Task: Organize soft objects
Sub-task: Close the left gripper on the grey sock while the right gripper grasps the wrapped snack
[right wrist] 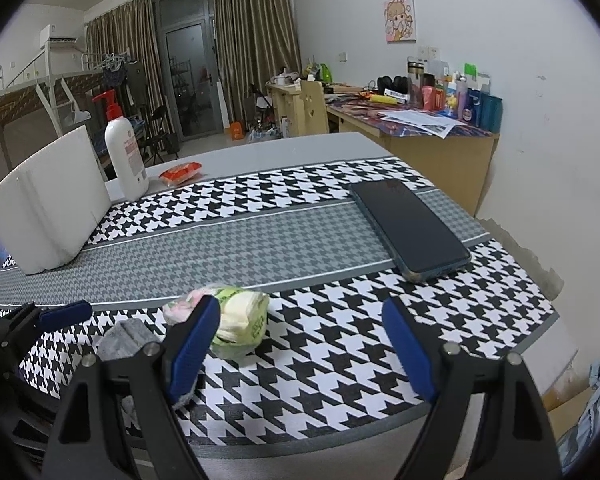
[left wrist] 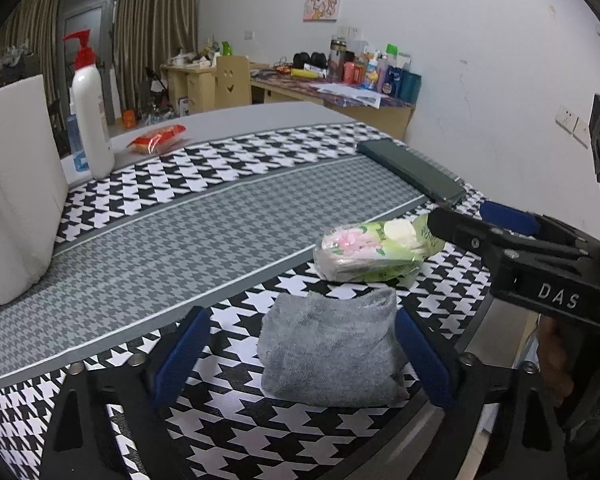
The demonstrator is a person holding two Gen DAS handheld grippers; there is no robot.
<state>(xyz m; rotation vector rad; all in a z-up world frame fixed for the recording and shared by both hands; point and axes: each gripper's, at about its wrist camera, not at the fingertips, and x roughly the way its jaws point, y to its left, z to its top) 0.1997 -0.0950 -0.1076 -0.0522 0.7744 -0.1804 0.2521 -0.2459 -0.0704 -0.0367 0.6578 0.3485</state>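
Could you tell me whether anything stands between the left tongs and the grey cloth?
Nothing visible does: the grey cloth lies directly between the open left tongs, with the tissue pack lying beyond it.

White walls (right wrist: 500, 20), brown curtains (right wrist: 256, 32) by a glass door (right wrist: 188, 76), cluttered wooden desk (right wrist: 432, 140), cartoon picture (right wrist: 399, 18)

Bench (right wrist: 300, 148) with a houndstooth cloth (right wrist: 340, 344) on it

Lying on it: grey folded towel (left wrist: 332, 352), tissue pack (left wrist: 376, 250), dark phone (right wrist: 410, 228), white pump bottle (right wrist: 126, 152), red snack packet (right wrist: 181, 171), and a white foam block (right wrist: 50, 204) at the left.
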